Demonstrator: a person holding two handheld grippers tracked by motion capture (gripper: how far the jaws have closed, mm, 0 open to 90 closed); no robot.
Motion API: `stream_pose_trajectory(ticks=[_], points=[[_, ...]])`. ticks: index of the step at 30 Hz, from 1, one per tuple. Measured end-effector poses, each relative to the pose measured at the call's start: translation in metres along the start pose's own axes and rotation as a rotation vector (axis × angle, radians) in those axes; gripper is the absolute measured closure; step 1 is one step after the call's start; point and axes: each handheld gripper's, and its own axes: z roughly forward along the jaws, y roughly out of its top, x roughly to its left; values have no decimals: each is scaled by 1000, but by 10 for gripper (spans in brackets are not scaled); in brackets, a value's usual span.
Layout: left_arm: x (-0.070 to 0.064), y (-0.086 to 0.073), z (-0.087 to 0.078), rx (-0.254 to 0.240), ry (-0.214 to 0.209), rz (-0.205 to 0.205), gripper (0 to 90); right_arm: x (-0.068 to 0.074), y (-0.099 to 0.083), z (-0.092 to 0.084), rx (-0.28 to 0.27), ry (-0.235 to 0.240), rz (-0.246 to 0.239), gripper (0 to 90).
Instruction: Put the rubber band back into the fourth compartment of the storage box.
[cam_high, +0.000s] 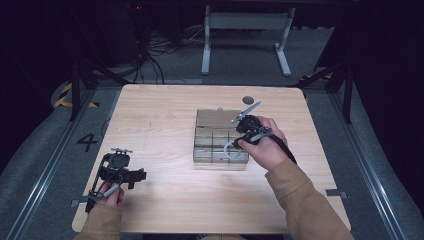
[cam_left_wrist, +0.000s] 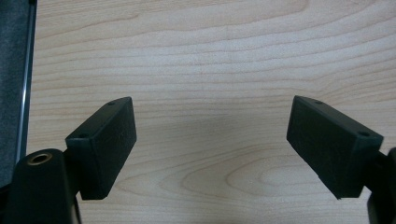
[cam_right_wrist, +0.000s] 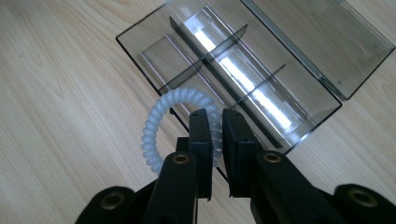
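R gripper (cam_right_wrist: 215, 140) had its jaws nearly closed on a white spiral hair tie (cam_right_wrist: 156, 128), held over the near edge of a clear divided box (cam_right_wrist: 261, 65) (lid lying open flat behind it) at table (cam_high: 160, 115) centre; L gripper (cam_left_wrist: 210, 140) rested near the table's front-left corner, jaws spread wide, gripping nothing; bare wood beneath.

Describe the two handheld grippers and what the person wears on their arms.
Both the left gripper and the right gripper are black frames with blocky black jaws and brass-coloured fittings near the jaw bases. A grey plate tops the right one, and a dark cable trails from it. The sleeves are tan.
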Motion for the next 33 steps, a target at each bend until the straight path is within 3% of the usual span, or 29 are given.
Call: stream_pose_trajectory(ticks=[3,9,19,33], points=[[0,-1,0,-3,0,1,164,2,3,2,-3,2,-6,835],[-2,-3,-4,-18,40,16,163,6,13,9,-2,14,-24,836],[-1,-2,-4,-14,34,18,164,14,34,24,-9,25,-56,835],[-2,-1,-3,-15,30,22,164,19,49,39,-11,36,-71,835]])
